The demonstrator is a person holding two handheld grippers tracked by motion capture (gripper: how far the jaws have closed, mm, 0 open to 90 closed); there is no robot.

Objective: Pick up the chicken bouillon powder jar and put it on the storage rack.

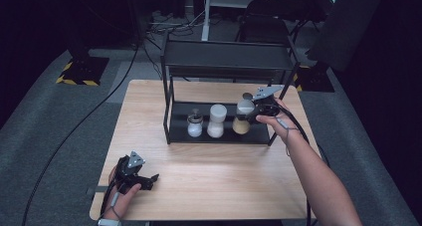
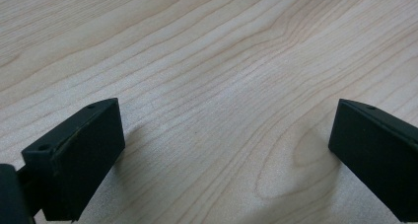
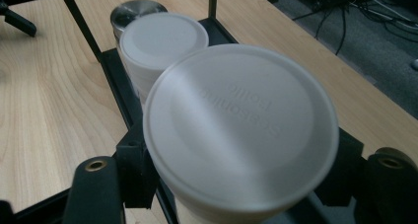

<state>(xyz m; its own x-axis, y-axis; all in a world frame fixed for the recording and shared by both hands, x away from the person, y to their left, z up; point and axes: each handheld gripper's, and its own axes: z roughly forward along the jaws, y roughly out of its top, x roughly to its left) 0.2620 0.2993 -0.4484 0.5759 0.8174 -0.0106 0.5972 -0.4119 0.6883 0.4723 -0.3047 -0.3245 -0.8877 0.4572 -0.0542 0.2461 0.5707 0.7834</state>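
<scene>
Right tool [image 1: 255,108] closed around the white-lidded seasoning bottle [image 3: 240,130] on the rack's lower shelf [image 1: 219,135] (rightmost of three containers), apparently to lift it. Left tool [image 1: 141,177], jaws wide and empty, rests on the tabletop [image 1: 209,176].

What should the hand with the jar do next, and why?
Probably lift the jar a little and draw it toward the front of the rack. The right gripper has its jaws on both sides of the jar just under its white lid, and the middle jar stands close beside it, so a slow, straight pull should avoid a bump.
</scene>
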